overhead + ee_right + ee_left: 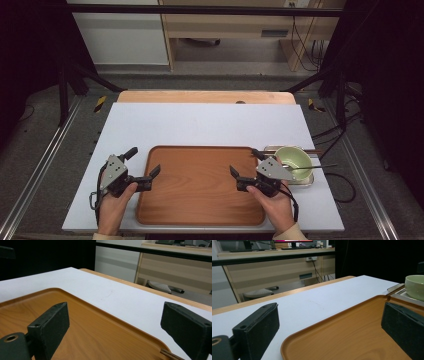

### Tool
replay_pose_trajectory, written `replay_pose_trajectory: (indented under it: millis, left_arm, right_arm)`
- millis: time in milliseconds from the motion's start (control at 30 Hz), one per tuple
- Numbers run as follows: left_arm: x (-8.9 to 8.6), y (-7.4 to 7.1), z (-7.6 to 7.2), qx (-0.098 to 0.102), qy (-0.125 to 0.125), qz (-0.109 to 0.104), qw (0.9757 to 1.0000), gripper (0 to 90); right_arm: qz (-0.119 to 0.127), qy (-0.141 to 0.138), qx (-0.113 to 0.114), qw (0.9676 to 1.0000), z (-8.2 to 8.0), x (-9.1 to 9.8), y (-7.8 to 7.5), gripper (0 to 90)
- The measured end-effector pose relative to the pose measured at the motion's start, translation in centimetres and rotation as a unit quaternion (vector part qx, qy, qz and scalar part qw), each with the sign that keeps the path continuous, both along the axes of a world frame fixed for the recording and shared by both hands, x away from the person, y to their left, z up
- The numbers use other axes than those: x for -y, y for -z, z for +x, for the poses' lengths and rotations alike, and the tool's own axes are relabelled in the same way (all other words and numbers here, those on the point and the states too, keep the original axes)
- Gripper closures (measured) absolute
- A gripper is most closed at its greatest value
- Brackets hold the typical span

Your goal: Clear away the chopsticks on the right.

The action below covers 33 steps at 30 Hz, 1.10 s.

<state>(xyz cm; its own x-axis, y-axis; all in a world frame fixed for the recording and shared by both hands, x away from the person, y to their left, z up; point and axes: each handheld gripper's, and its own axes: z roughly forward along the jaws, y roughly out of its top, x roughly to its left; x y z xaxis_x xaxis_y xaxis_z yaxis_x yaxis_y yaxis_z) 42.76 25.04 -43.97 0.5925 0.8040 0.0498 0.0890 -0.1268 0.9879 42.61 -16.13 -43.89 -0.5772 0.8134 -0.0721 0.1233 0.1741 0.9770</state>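
Both grippers sat low at the near side of the table (pixel 200 120), jaws spread wide and empty: the left gripper (pixel 142 170) straddled the wooden tray's (pixel 200 200) left rim, the right gripper (pixel 246 167) its right rim. The tray lay flat at the table's near middle, bare. It looked stiff, light and smooth, so a pinch on the raised lip at each side seemed the sensible hold. The high view gave the green bowl (pixel 293 159) with a spoon (pixel 315 167) in a metal dish beside the tray's right edge, chopsticks behind. The left gripper view caught that bowl (pixel 415 286) side-on; the right gripper view showed a chopstick tip (pixel 171 355).
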Motion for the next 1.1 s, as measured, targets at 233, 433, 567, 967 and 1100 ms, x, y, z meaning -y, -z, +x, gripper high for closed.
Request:
replay_pose_trajectory:
  millis: [233, 433, 567, 967, 1100]
  left_arm:
    - [-0.1, -0.1, -0.1, 0.0, -0.003, -0.001, 1.0, 1.2]
    - [-0.1, -0.1, -0.2, -0.001, -0.007, 0.006, 1.0, 1.2]
    - [0.0, 0.0, -0.1, 0.0, -0.018, 0.023, 0.9996, 1.2]
    - [-0.7, 0.5, -1.0, 0.019, -0.044, 0.024, 0.9985, 1.7]
    - [-1.3, 0.6, -1.2, 0.021, -0.062, 0.007, 0.9979, 2.1]
  right_arm:
    - [-0.022, 0.006, 0.008, 0.9997, -0.2, -0.2, -0.1, 11.8]
    - [-0.061, 0.012, 0.009, 0.998, -0.5, -0.3, -0.4, 15.7]
    - [-0.094, 0.018, 0.009, 0.9953, -0.7, 0.2, -1.4, 17.2]
    - [-0.182, 0.02, -0.027, 0.9827, -0.7, 2.6, -8.6, 20.0]
    - [-0.24, 0.023, -0.039, 0.9697, 0.3, 4.1, -10.9, 22.2]
